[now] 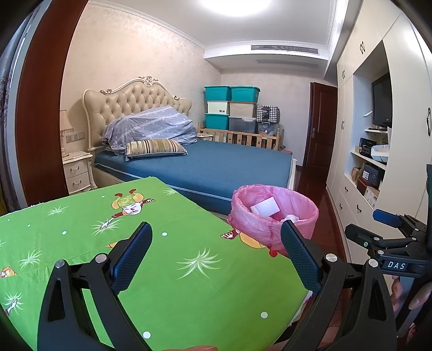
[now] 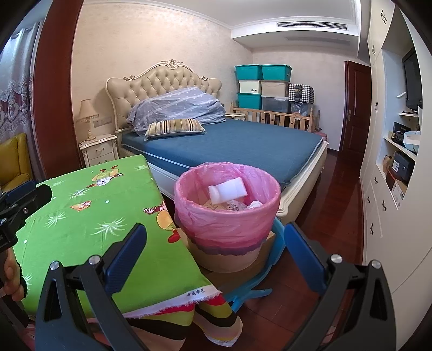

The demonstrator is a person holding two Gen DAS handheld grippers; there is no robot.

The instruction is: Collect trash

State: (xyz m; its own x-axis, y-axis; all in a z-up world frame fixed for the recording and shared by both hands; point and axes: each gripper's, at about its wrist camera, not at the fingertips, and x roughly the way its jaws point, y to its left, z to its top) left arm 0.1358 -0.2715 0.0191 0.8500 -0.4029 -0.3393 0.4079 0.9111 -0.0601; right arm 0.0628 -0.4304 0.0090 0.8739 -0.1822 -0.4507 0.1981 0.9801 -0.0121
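Trash bin (image 2: 226, 216) w/ pink liner, white scraps (image 2: 228, 190) inside; left tool (image 1: 216, 240) & right tool (image 2: 216, 240) wide apart, empty.

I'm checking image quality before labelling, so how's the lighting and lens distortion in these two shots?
Left wrist view: the bright ceiling light is blown out at the top edge, the walls bow from the fisheye, and the corners are dark. Right wrist view: even light, the pink-lined round trash bin sharp, no glare, the same curved edges.
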